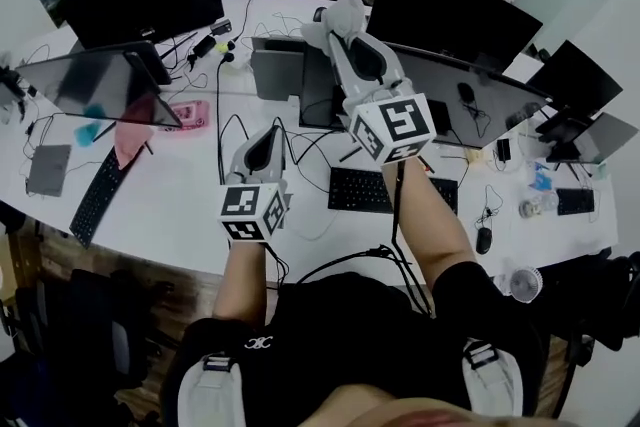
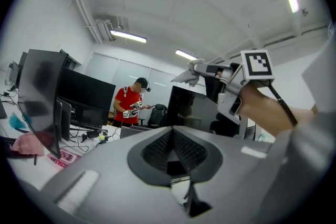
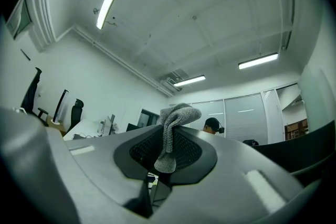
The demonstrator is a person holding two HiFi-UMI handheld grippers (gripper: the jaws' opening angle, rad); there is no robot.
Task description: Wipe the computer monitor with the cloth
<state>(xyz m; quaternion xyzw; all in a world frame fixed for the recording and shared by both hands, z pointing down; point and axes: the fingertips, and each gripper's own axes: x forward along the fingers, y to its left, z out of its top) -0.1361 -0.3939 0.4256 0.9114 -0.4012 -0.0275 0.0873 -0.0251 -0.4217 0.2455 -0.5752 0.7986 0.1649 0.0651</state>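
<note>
**Cloth pinched, screen not yet touched**

The right hand-held gripper (image 3: 170,136) is clamped on a fold of the grey cloth (image 3: 178,114). A tuft stands above the jaws and a tail hangs below. The left hand-held gripper (image 2: 172,136) has its jaws together on nothing, low over the bench (image 1: 180,205). The cloth sits high, near the upper edge of the computer monitor (image 1: 480,95) and seemingly apart from it. The hold looks narrow, so dragging across the screen may pull the cloth free, and bare jaw tips could then scrape the panel. A hard press may rock the monitor backwards.
</note>
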